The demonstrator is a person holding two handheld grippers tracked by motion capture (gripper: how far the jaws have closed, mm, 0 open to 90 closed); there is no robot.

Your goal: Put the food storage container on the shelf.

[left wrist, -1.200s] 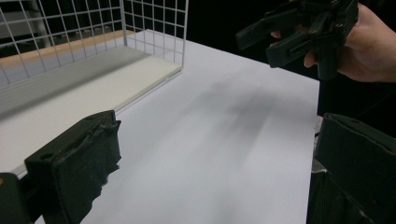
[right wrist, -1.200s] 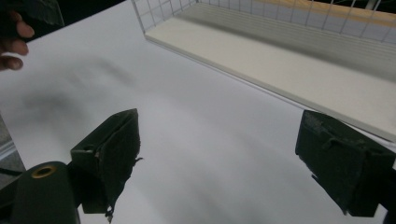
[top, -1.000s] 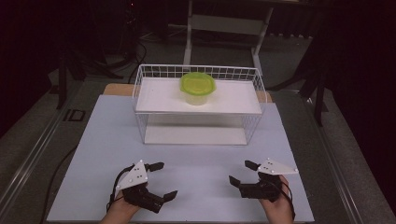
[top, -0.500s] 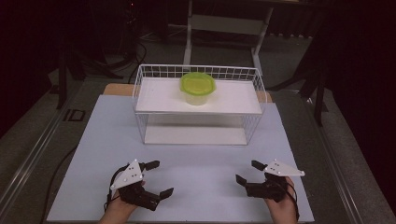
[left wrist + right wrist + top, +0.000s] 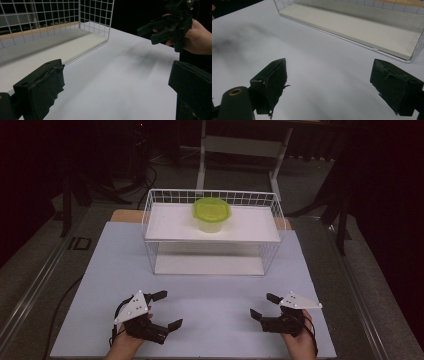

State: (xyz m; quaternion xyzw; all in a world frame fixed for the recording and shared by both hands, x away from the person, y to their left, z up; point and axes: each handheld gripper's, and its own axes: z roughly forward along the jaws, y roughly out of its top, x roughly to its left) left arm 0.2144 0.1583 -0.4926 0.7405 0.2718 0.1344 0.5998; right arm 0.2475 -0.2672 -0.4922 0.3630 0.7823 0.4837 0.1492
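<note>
Facing white wire rack (image 5: 212, 237), black padded grippers (image 5: 169, 310).

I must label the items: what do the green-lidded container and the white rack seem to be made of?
The container looks like plastic: a glossy, translucent green lid on a pale, cloudy tub. The rack looks like thin metal wire coated white, a fine open grid; its shelf boards look matte, material unclear.
</note>
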